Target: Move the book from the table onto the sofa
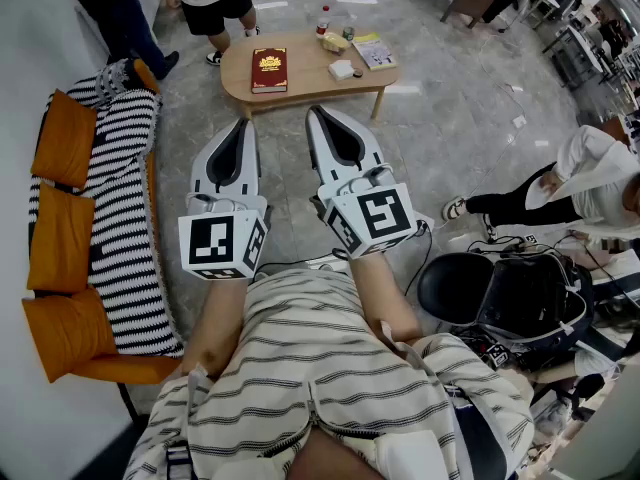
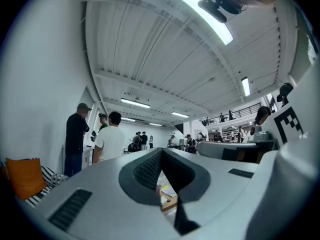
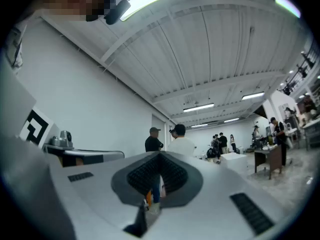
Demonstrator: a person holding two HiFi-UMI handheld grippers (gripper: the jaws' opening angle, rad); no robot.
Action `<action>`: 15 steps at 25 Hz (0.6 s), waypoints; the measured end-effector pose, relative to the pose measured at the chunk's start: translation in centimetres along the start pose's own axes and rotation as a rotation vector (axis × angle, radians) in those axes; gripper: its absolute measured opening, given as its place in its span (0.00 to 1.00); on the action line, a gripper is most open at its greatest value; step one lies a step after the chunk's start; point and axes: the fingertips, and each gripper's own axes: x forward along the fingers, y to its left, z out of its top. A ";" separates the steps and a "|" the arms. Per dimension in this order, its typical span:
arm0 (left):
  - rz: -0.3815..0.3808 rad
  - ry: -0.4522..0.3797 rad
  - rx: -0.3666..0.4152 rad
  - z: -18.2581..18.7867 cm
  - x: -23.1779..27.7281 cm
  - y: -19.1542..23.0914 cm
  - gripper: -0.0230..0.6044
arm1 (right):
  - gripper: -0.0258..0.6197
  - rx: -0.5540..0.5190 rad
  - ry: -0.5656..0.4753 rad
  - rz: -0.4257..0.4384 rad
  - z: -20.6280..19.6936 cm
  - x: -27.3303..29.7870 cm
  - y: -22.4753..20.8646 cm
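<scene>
Both clenched and empty: left claw (image 1: 243,126) and right claw (image 1: 318,114) were side by side, aimed at the bench (image 1: 305,86). The book (image 1: 269,70) lay flat there, ahead of the left claw and apart from it. The sofa (image 1: 120,218) was left of both. Probably an approach pose.

the book (image 1: 269,70) is dark red, with a gold emblem and gold lettering on its cover. the table (image 1: 310,86) is pale wood. the booklet (image 1: 374,51) is yellow-green and the small box (image 1: 342,69) is white. the sofa (image 1: 120,218) has a black-and-white striped cover and an orange frame edge; its cushions (image 1: 62,138) are plain orange. the left gripper (image 1: 243,124) and right gripper (image 1: 315,111) are light grey with black ribbed inner pads, and each cube is white with black square markers. the person's shirt (image 1: 330,368) is cream with thin dark stripes. the floor (image 1: 470,138) is mottled grey.
</scene>
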 end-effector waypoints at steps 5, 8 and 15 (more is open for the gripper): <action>0.009 -0.008 0.006 0.5 0.5 -0.5 0.05 | 0.06 0.001 -0.006 0.007 0.6 0.1 -0.7; 0.015 -0.009 0.007 0.5 0.4 -0.6 0.05 | 0.06 0.001 -0.003 0.012 0.7 0.0 -0.6; 0.032 0.020 -0.002 -0.4 0.4 -1.6 0.05 | 0.06 0.045 0.009 0.011 0.1 -1.1 -1.8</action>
